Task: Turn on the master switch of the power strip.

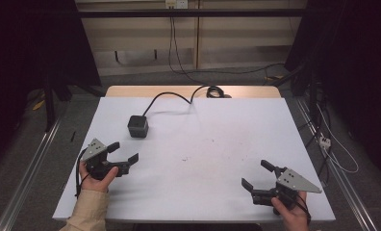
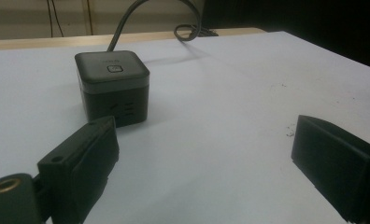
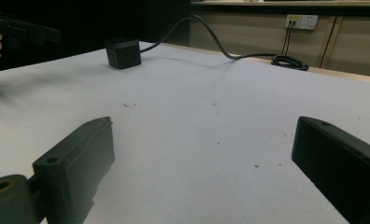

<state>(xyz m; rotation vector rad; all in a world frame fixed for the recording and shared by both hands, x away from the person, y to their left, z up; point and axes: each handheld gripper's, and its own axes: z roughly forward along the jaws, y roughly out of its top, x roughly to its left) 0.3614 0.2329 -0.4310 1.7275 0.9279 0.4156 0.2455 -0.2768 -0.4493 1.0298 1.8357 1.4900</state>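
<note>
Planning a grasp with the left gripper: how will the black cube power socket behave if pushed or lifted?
The black cube socket has flat faces, so it should slide rather than roll. Its thick cable looks stiff and may tug or swivel it. The smooth casing could slip between the jaws.

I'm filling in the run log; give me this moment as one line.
left claw: open, near black cube, apart | right claw: open, holds nothing | cube: upright on white table, cable trailing back
</note>
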